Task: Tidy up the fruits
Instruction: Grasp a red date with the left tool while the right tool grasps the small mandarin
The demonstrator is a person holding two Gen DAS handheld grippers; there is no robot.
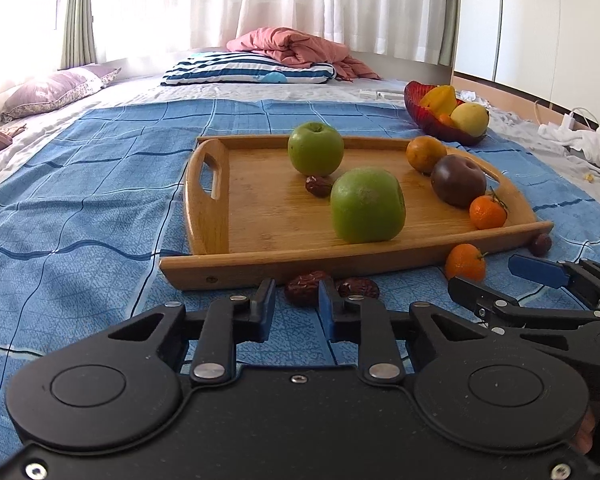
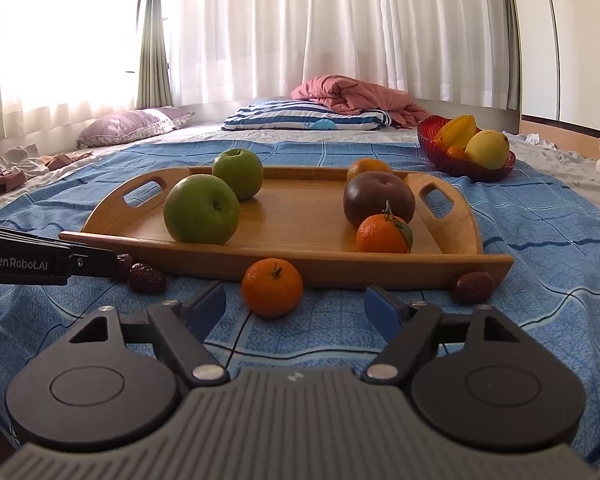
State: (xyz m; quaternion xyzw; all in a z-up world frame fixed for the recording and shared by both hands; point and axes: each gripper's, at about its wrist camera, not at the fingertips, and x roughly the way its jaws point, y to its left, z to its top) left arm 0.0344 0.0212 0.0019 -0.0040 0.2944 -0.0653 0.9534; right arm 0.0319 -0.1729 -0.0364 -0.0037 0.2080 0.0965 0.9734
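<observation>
Your left gripper points forward and slightly down, its blue pads drawn close together on a date. Your right gripper sits at its three o'clock, level with it, jaws standing wide apart and gripping nothing. Your fingers show at five o'clock.

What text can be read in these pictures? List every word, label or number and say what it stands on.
"GenRobot.AI": white letters on the black side of the left tongs, seen in the right wrist view.
A small pale mark on the grey housing of the right tongs: too small to read.
No other text: the tray, fruits and bedding carry none.
</observation>
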